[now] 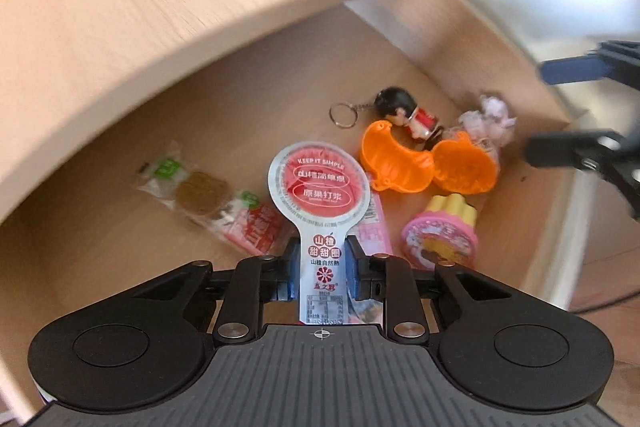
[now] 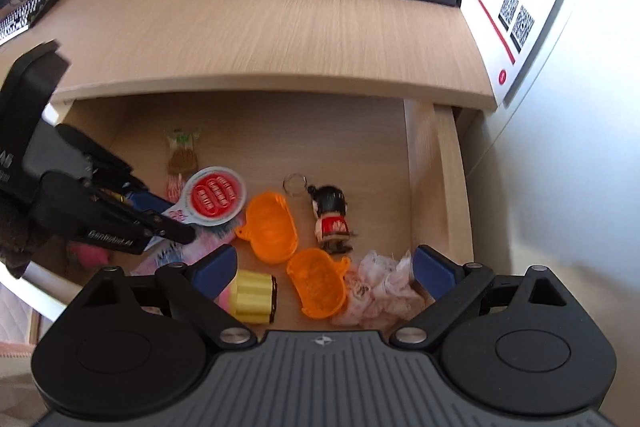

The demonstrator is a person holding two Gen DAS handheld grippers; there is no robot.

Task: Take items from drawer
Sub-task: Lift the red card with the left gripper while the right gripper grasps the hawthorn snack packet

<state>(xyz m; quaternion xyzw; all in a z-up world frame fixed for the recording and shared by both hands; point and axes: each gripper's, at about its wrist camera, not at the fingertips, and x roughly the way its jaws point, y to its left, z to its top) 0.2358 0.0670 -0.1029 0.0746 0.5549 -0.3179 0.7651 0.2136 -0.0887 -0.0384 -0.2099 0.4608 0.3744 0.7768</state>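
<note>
Left gripper [image 1: 320, 263] pinches the hawthorn snack pack [image 1: 319, 187] by its stem inside the open drawer [image 2: 440, 163].
Judged mid-pick; next, lift it clear of the desktop edge; right gripper [image 2: 324, 267] hovers spread.

Both wrist views look steeply down, close, into the same drawer [image 2: 424, 163].

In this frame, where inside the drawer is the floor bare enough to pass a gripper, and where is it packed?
Bare drawer floor runs along the back, behind the doll keychain, and down the right wall. The front is crowded: orange shell, yellow-pink toy, crumpled wrapper. The desktop is bare too. The left gripper holds the lollipop-shaped packet.
</note>
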